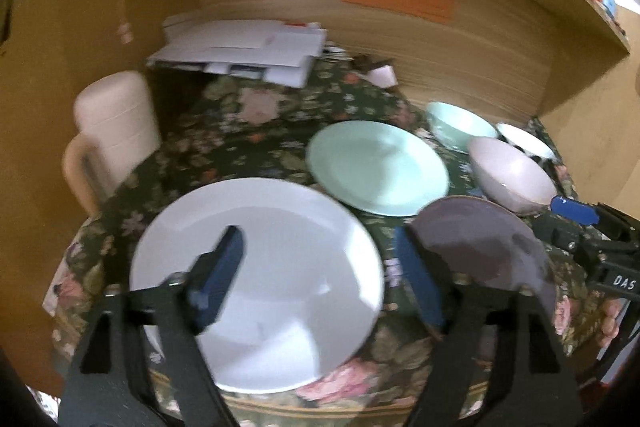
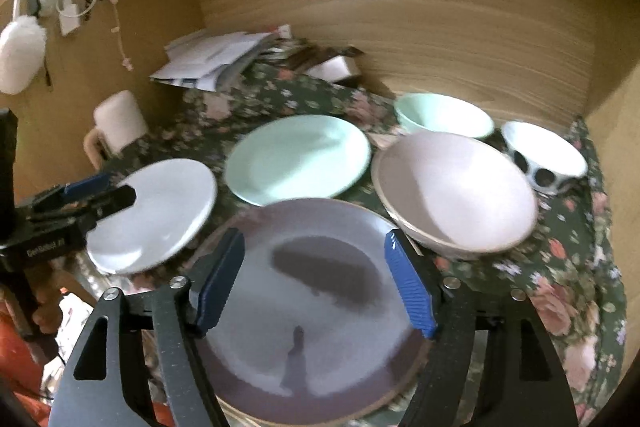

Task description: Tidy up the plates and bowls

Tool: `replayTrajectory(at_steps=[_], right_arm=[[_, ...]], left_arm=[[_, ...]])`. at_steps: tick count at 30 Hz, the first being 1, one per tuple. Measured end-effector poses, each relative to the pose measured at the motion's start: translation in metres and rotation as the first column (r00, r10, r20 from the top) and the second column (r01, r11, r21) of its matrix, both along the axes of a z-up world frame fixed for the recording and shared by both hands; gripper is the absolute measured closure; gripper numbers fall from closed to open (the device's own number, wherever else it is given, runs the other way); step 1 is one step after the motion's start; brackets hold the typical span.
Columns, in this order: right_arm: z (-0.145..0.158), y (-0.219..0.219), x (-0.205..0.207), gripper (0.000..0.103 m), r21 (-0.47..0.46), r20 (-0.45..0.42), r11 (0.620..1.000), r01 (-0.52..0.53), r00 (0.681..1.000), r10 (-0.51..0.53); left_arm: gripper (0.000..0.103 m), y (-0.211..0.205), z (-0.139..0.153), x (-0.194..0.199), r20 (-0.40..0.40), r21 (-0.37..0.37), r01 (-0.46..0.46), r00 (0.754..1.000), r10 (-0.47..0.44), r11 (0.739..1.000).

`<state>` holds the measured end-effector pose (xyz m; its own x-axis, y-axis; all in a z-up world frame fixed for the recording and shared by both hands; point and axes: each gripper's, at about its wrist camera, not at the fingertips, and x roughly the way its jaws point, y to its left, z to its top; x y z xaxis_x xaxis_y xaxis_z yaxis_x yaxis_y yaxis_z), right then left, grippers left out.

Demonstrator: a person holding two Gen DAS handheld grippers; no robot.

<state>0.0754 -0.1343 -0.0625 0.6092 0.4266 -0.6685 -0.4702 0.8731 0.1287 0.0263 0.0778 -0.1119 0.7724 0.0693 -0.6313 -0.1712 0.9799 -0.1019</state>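
Left gripper (image 1: 320, 267) and right gripper (image 2: 316, 279) jaws wide, gripping nothing. White plate (image 1: 280, 267), grey plate (image 2: 320, 307), mint plate (image 2: 296, 159), pink bowl (image 2: 456, 191), mint bowl (image 2: 444, 115), spotted bowl (image 2: 544, 155): all empty.

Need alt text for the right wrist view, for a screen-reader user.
The open right gripper hovers over a grey-purple plate at the near edge of a floral tablecloth, holding nothing. Behind lie a white plate, a mint plate, a pale pink bowl, a mint bowl and a dotted white bowl; the left gripper reaches over the white plate.
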Motion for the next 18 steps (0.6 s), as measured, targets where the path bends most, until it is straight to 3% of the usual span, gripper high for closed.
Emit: replayTrajectory(at_steps=[7, 11, 18], right_arm=[[-0.005, 0.036, 0.009, 0.032, 0.031, -0.039, 0.996, -0.085, 0.996, 0.086], [-0.007, 0.055, 0.013, 0.032, 0.041, -0.071, 0.991, -0.125, 0.989, 0.128], [-0.014, 0.088, 0.023, 0.032, 0.025, -0.134, 0.979, -0.203, 0.97, 0.205]], left_arm=[[0.016, 0.03, -0.002, -0.02, -0.001, 0.044, -0.094, 0.996, 0.094, 0.995], [0.016, 0.047, -0.008, -0.026, 0.0, 0.021, -0.133, 0.991, 0.133, 0.991], [0.016, 0.073, -0.027, -0.028, -0.073, -0.017, -0.16, 0.985, 0.158, 0.987]])
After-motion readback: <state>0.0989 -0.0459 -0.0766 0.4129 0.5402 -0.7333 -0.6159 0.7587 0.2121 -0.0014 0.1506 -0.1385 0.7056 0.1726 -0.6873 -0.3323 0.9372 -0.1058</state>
